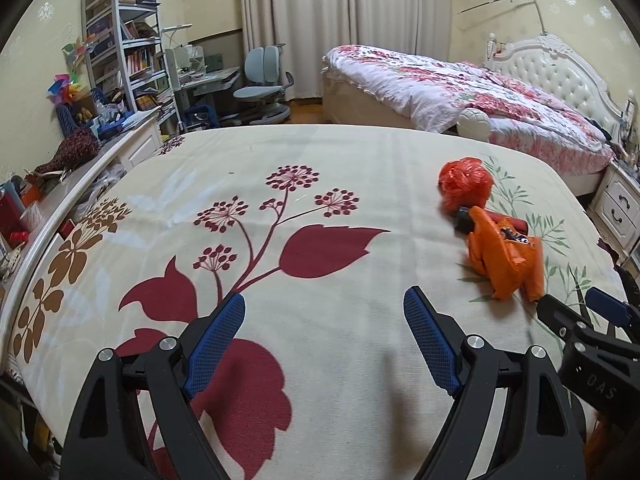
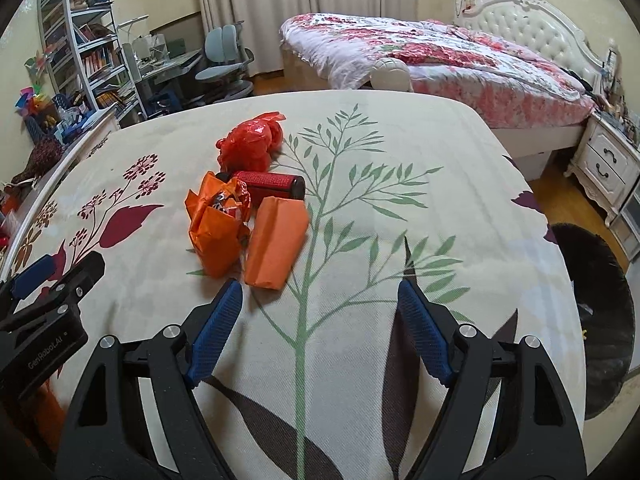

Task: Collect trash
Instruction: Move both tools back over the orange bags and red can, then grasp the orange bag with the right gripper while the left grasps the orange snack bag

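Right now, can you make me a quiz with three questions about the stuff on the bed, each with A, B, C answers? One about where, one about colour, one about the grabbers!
1. Where does the red cylinder lie?
A. Between the crumpled red bag and the two orange packets
B. On the grey desk chair
C. On the floor

2. What colour is the flat wrapped packet nearest the right gripper?
A. Green
B. Orange
C. White

3. How do the left gripper and the right gripper stand?
A. Both shut on trash
B. One holds the open orange bag
C. Both open and empty

Answers:
1 A, the cylinder sits just behind the orange packets and in front of the red bag.
2 B, its wrapping is plain orange.
3 C, each wrist view shows the blue pads wide apart with only bedsheet between them.
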Demonstrator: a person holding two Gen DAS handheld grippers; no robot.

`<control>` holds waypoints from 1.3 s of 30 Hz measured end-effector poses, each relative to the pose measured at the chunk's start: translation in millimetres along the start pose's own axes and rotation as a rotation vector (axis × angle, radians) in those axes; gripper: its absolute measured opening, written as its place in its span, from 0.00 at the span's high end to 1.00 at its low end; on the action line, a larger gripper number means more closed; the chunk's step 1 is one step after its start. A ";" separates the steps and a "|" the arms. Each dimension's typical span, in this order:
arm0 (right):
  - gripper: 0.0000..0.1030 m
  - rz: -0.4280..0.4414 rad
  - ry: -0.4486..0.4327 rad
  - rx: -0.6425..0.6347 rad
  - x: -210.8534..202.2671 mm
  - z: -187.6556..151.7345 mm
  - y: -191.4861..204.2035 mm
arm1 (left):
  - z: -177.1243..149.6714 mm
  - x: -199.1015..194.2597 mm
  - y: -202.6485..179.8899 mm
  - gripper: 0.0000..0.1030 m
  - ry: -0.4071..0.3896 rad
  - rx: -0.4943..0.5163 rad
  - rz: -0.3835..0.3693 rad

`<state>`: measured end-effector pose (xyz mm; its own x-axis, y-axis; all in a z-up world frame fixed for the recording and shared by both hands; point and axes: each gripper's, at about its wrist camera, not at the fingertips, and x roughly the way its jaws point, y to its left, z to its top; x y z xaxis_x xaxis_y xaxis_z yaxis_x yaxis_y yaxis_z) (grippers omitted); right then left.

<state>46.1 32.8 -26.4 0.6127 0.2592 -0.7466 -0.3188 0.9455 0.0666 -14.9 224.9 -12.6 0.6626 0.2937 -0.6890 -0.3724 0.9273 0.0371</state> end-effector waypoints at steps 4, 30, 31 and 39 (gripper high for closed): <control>0.24 -0.038 0.016 -0.017 10.8 7.5 8.3 | 0.0 1.5 5.4 0.21 0.007 -0.015 -0.006; 0.79 -0.068 0.013 0.036 13.2 8.8 -33.7 | 0.0 1.0 -31.1 0.21 0.008 0.040 -0.080; 0.79 -0.072 0.013 0.042 12.6 7.9 -39.4 | -0.1 0.4 -36.4 0.21 0.008 0.049 -0.091; 0.79 -0.103 0.012 0.084 2.9 -1.1 -76.1 | 0.0 -2.2 -77.2 0.21 0.004 0.104 -0.156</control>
<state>71.3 -38.6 -34.3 0.6303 0.1576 -0.7602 -0.1921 0.9804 0.0440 12.4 152.7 -13.9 0.7046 0.1434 -0.6949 -0.1959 0.9806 0.0036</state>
